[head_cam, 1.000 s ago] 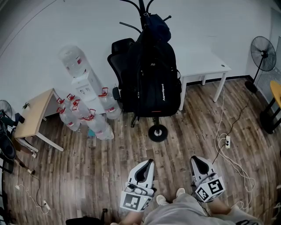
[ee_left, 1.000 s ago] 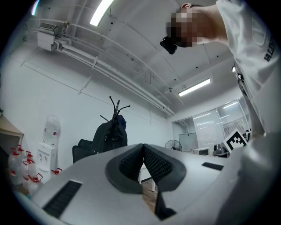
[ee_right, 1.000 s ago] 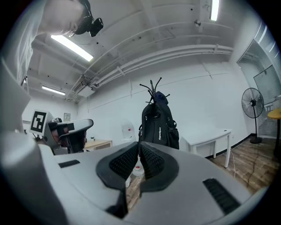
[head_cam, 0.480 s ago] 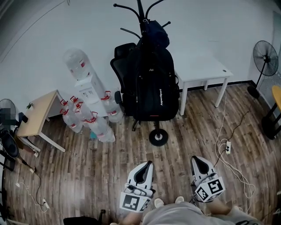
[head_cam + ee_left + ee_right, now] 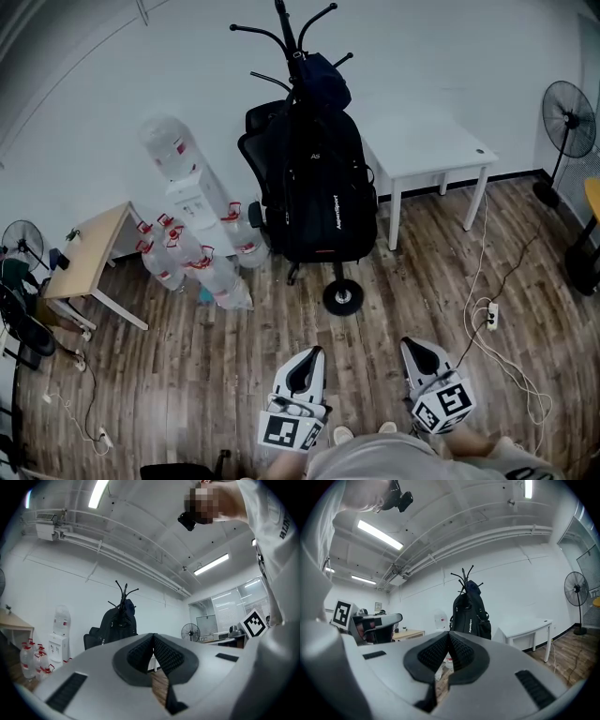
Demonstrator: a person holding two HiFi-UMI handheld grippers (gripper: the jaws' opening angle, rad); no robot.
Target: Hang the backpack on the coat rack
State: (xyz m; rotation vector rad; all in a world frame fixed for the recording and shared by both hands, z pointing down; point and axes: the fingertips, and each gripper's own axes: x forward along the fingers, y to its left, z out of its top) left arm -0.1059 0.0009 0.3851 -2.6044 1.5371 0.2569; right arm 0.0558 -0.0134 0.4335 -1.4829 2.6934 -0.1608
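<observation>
You carried both tools low and close to your body, well apart from the coat rack (image 5: 343, 297). I judge that was because there was nothing left to carry: the black backpack (image 5: 323, 187) already hung from the rack's upper hooks, its body draped down the pole to just above the round base. The rack stood on the wood floor near the wall, between the left end of the white desk (image 5: 422, 150) and the water dispenser (image 5: 192, 202), with a black office chair (image 5: 258, 141) just behind the bag.

The left gripper (image 5: 309, 354) had its jaws together on nothing, and so did the right gripper (image 5: 414, 347). That fits a finished hang rather than a grip about to be made.

The head view alone showed you the rack's base, the floor and how far the tools sat from the bag. It could not show the pads. The left gripper view did: the ribbed pads met at the tip (image 5: 153, 639), with the backpack (image 5: 117, 623) small beyond them. The right gripper view showed the same closed tip (image 5: 449, 637) and the backpack (image 5: 469, 616) from the side, its top loop up among the hooks.
</observation>
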